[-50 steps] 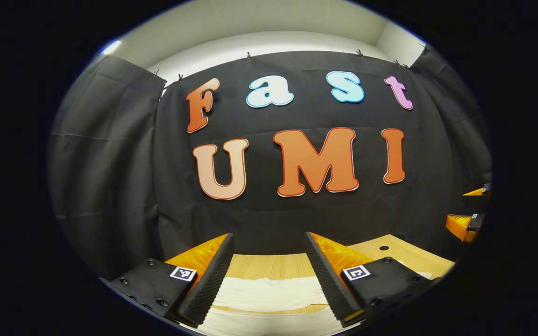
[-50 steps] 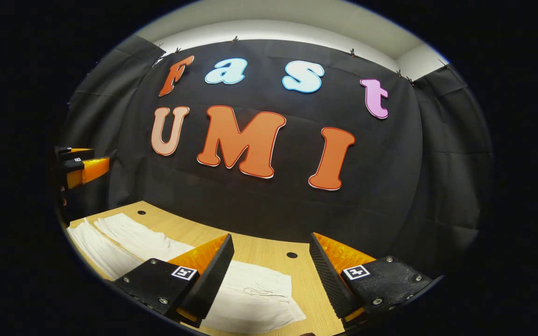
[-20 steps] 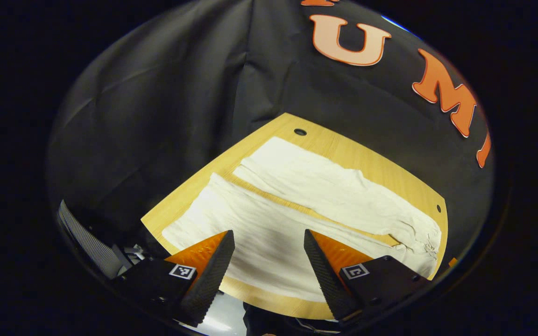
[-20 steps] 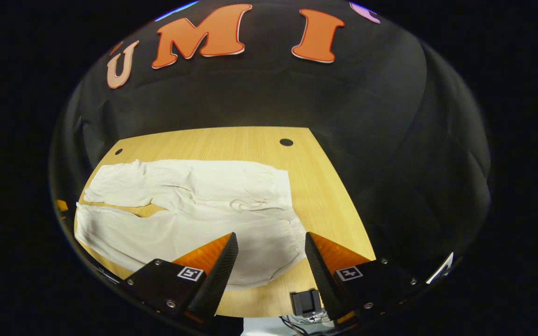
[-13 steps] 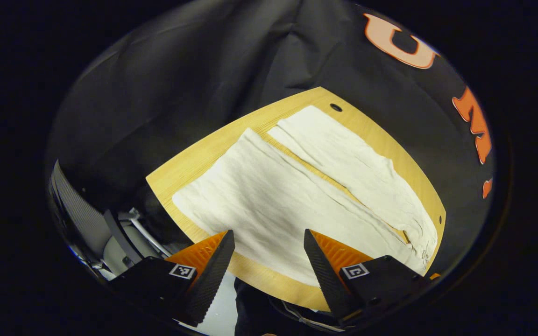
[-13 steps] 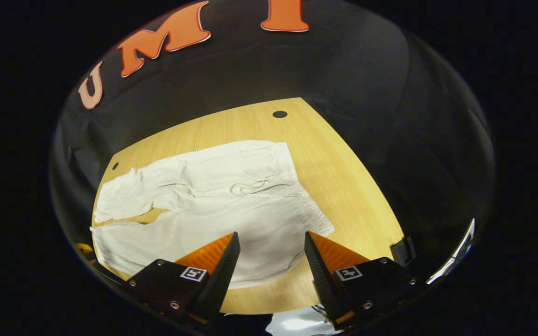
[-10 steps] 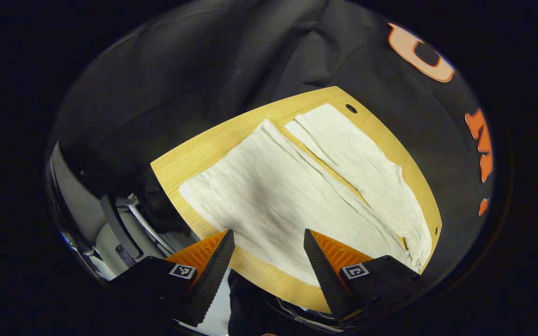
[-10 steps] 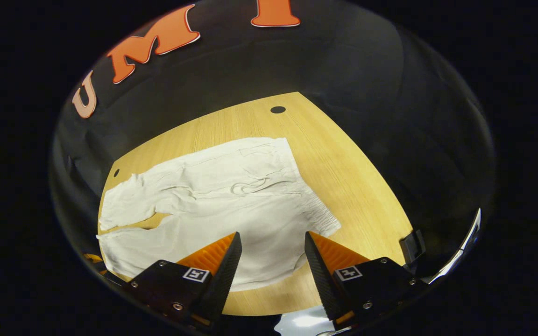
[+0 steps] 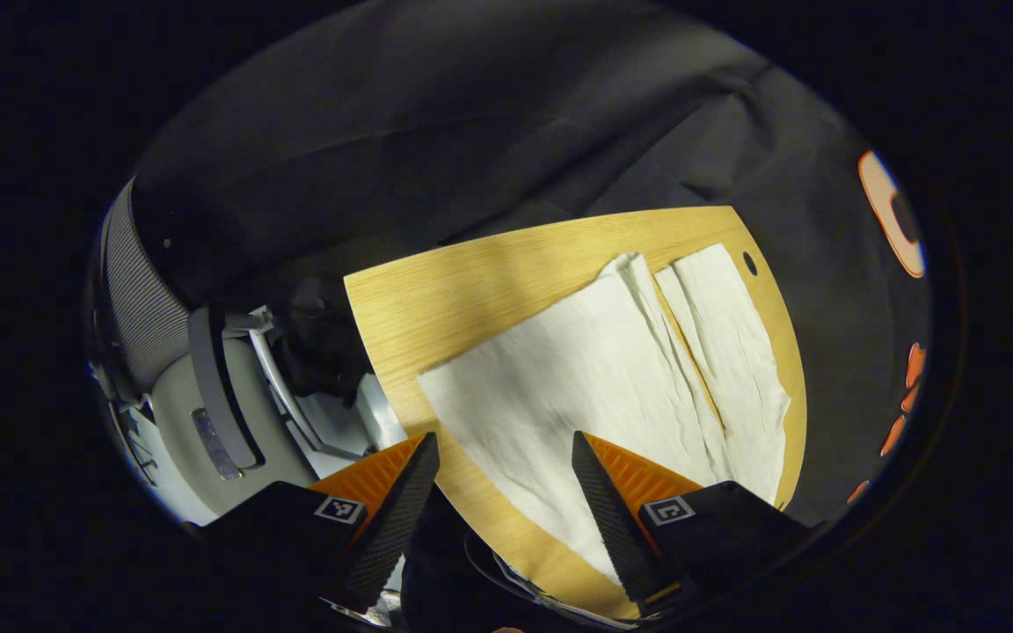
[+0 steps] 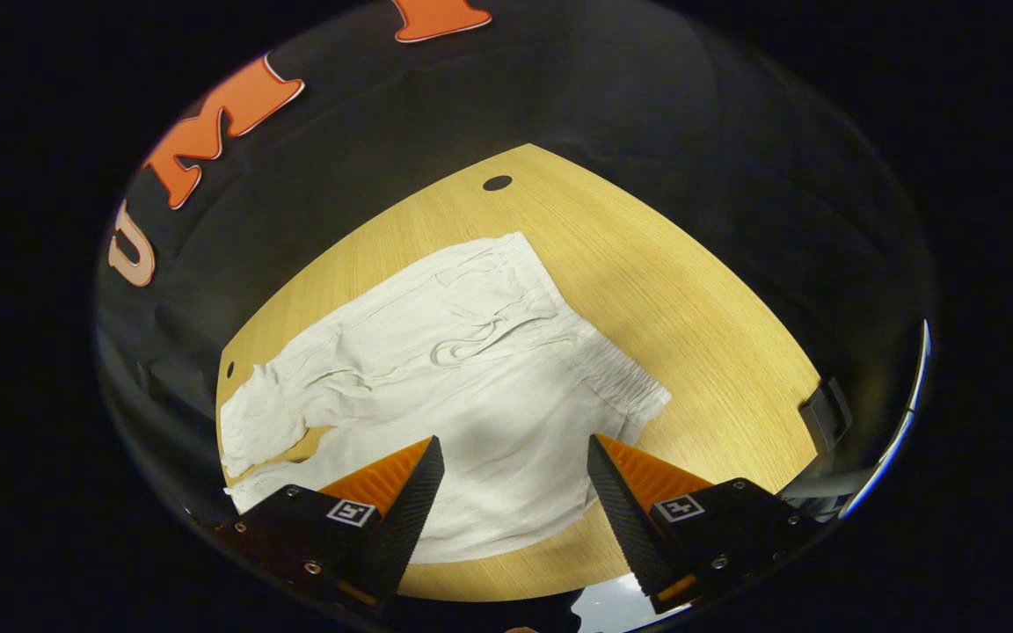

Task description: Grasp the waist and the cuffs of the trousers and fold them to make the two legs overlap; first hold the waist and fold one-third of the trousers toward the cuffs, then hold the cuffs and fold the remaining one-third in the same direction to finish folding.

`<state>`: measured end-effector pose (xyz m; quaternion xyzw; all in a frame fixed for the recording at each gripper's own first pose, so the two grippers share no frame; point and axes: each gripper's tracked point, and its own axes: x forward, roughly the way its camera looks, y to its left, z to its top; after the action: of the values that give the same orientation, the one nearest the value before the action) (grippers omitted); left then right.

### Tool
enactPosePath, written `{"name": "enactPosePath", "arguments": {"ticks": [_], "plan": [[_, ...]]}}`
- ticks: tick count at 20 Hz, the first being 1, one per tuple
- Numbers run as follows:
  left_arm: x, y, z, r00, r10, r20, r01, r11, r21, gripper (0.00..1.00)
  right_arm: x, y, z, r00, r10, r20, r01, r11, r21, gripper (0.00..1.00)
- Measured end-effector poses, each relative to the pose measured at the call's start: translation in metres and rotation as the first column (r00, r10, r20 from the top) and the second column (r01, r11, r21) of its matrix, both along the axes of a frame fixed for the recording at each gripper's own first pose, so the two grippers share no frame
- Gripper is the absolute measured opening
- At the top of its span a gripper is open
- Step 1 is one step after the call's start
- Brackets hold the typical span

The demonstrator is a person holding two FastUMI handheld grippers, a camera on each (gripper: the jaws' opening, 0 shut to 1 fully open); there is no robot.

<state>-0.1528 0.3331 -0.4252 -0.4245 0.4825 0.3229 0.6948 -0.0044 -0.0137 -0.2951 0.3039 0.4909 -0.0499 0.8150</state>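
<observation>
- Left gripper view: the left gripper hangs above the near edge of the tabletop, its jaws spread apart with nothing between them.
- This view takes in the leg end of the trousers: two pale legs lie flat side by side on the tabletop, a thin strip of wood showing between them toward the far end.
- The cuff of the nearer leg lies just ahead of the gripper's fingertips, not touched.
- To the left, off the tabletop, stands a grey chair with a ribbed mesh back and a curved light frame.
- Right gripper view: the right gripper is likewise wide open and empty, held over the near part of the tabletop.
- This view takes in the waist end of the trousers: a gathered elastic waistband with a looped drawstring lying on the cloth.
- The fabric is off-white, thin and creased, bunched where the two legs part.
- The tabletop is light wood grain with rounded corners and a dark round hole near the far edge.
- A small dark clip sits at the right edge of the tabletop.
- No container is involved; the trousers lie spread flat and unfolded on the tabletop.
</observation>
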Motion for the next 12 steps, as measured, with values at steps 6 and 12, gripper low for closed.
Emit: {"name": "enactPosePath", "arguments": {"ticks": [6, 12], "plan": [[0.004, 0.022, -0.014, 0.997, 0.058, 0.053, -0.055, 0.996, -0.074, 0.97, 0.003, -0.009, -0.011, 0.999, -0.030, -0.026, 0.030, 0.999, 0.026, 0.99], [0.048, 0.002, -0.016, 0.971, 0.110, 0.211, -0.069, 0.979, -0.193, 0.87, 0.004, -0.006, -0.026, 0.995, -0.079, -0.056, 0.084, 0.992, 0.094, 0.99]]}}
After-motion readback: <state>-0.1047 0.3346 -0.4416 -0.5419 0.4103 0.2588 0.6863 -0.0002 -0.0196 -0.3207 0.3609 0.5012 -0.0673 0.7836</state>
